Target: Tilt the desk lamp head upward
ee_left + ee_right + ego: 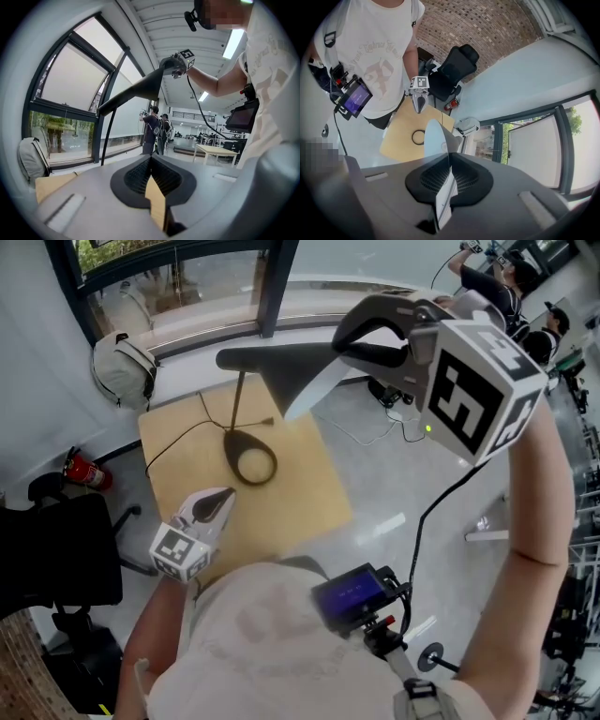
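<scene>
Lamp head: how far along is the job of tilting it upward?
Done: the right gripper grips the lamp head by its rim. In hand: the head already slopes up toward that grip. Left: perhaps more tilt, then release. The left gripper is shut, empty.

No text or label can be read.

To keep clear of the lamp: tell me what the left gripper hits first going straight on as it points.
Likely the lamp's ring base: in the head view the left gripper aims at it, close by. Its own view shows the lamp stem left of its line. Height unclear.
</scene>
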Available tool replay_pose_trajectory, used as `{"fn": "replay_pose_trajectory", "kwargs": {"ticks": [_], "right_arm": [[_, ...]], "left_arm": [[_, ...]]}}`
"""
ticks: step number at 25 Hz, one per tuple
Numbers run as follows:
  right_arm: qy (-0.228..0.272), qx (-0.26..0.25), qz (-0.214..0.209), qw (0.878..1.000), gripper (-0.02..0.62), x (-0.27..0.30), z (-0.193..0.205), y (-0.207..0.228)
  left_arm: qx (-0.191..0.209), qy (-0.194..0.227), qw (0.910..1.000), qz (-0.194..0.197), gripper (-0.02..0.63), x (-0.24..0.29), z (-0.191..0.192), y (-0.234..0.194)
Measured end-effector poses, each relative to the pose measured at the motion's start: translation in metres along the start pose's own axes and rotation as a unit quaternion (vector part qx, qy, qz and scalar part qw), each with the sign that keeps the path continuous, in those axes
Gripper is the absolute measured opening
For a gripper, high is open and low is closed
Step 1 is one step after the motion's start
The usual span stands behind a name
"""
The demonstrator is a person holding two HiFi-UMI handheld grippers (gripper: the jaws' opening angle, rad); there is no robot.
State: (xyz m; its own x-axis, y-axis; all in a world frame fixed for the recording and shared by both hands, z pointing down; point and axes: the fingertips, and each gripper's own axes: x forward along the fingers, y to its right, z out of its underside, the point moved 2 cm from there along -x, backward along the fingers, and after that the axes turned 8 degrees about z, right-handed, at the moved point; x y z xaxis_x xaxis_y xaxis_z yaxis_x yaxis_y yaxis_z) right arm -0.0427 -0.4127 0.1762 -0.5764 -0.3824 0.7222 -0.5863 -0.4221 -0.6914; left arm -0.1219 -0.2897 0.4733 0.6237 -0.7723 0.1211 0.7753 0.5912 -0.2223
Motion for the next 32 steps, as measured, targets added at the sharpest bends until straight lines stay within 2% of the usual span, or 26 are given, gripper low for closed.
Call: {"fn": "replay_pose_trajectory", "kwargs": {"ticks": [9, 16, 23, 26, 32], "right_arm": [[-0.001, -0.009, -0.002, 1.000, 0.028, -0.004, 0.002, -0.001], [-0.017, -0.020, 0.056, 0.998, 0.025, 0.001, 0.003, -0.005], [-0.030, -0.034, 0.112, 0.993, 0.028, -0.001, 0.004, -0.012], [-0.031, -0.031, 0.120, 0.992, 0.095, 0.000, 0.006, -0.017], [-0.024, 0.002, 0.156, 0.987, 0.168, -0.011, 0.010, -0.022]], "left_arm": [[0.005, 0.001, 1.0000, 0.005, 0.000, 0.007, -0.006, 0.009], [0.010, 0.004, 0.9998, 0.014, 0.001, 0.010, -0.015, 0.011], [0.026, 0.011, 0.9988, 0.041, 0.001, 0.021, -0.038, 0.023], [0.034, 0.009, 0.9980, 0.053, 0.001, 0.025, -0.042, 0.026], [0.034, 0.001, 0.9969, 0.071, 0.000, 0.029, -0.037, 0.032]]}}
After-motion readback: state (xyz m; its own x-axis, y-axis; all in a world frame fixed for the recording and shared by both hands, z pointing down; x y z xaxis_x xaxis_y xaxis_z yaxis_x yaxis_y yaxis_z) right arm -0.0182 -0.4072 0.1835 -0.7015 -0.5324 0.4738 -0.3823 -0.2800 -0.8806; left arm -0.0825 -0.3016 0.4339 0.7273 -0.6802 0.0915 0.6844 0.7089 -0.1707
